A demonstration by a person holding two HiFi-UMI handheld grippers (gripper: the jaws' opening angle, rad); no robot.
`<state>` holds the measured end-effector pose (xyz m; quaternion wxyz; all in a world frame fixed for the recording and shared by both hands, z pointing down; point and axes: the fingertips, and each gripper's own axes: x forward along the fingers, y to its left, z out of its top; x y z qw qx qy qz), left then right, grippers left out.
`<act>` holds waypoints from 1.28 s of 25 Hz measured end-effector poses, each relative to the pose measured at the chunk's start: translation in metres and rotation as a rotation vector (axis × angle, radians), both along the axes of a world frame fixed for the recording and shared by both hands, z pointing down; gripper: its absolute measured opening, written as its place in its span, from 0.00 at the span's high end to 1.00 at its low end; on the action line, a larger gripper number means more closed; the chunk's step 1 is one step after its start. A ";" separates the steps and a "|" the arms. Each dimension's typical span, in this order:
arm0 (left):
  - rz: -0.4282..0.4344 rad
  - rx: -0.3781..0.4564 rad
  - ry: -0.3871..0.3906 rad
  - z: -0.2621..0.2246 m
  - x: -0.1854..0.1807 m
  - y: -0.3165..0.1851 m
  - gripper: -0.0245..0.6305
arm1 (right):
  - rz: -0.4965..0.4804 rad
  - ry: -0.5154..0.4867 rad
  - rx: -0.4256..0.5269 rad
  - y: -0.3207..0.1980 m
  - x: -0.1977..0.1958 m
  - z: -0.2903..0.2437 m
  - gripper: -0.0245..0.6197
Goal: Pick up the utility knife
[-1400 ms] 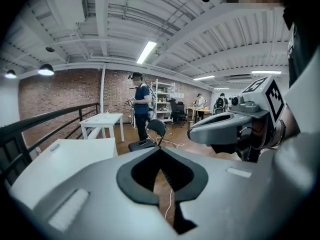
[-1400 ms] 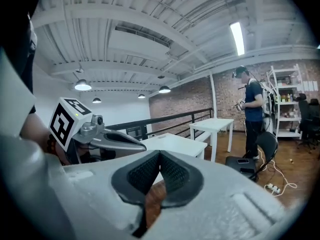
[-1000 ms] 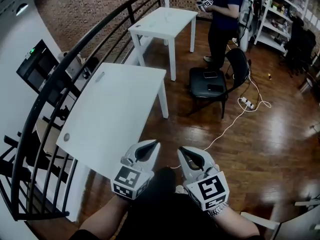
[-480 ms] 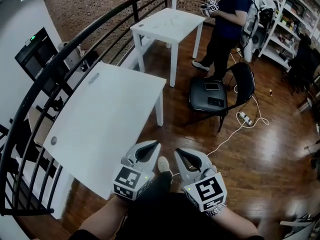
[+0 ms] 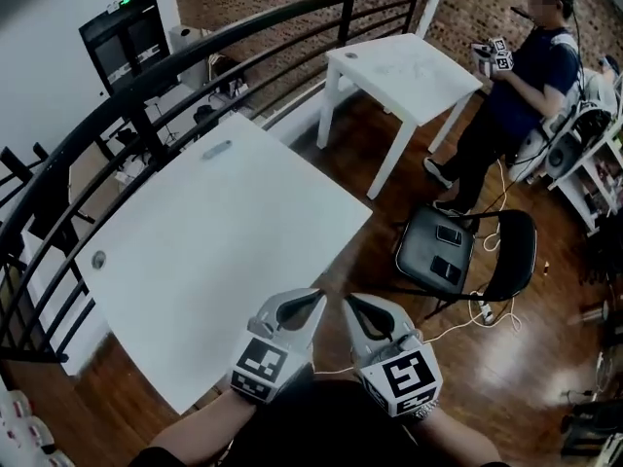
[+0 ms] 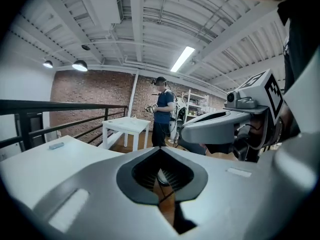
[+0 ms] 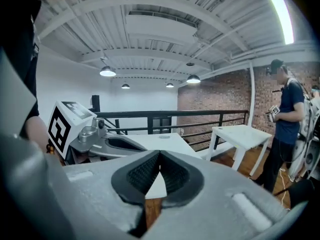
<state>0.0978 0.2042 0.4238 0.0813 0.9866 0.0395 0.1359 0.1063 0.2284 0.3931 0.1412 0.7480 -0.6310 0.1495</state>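
The utility knife [image 5: 216, 149] is a small grey bar lying near the far edge of the big white table [image 5: 224, 251]. In the left gripper view the utility knife [image 6: 56, 145] shows far off at the left. My left gripper [image 5: 316, 299] and right gripper [image 5: 349, 303] hang side by side off the table's near right edge, well short of the knife. Both are shut with nothing between their jaws. The left gripper view shows its own tips [image 6: 160, 149] meeting, and the right gripper view shows the same [image 7: 159, 154].
A black railing [image 5: 146, 86] runs behind the table. A second white table [image 5: 409, 66] stands beyond. A black chair [image 5: 458, 251] with phones on its seat and a standing person [image 5: 521, 95] holding grippers are at the right. Cables cross the wooden floor [image 5: 467, 324].
Both grippers have travelled together toward the big table, staying shut. The view has swung, so the table now fills the middle and the chair and person sit further right.
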 end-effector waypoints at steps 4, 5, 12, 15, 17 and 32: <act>-0.070 -0.014 -0.002 -0.004 0.025 -0.034 0.94 | -0.080 -0.009 -0.010 -0.043 0.029 -0.004 0.97; -0.092 -0.017 -0.005 -0.003 0.029 -0.041 0.94 | -0.105 -0.014 -0.012 -0.052 0.033 -0.003 0.97; -0.245 -0.019 -0.031 -0.001 0.043 -0.082 0.94 | -0.266 -0.042 -0.012 -0.102 0.051 0.000 0.97; -0.329 -0.011 -0.039 0.000 0.056 -0.099 0.94 | -0.354 -0.056 -0.004 -0.119 0.063 0.002 0.97; -0.393 -0.004 -0.042 -0.001 0.069 -0.108 0.94 | -0.418 -0.060 0.005 -0.128 0.076 0.002 0.97; -0.736 0.024 -0.104 -0.027 0.159 -0.121 0.94 | -0.752 -0.157 0.041 -0.148 0.170 -0.014 0.97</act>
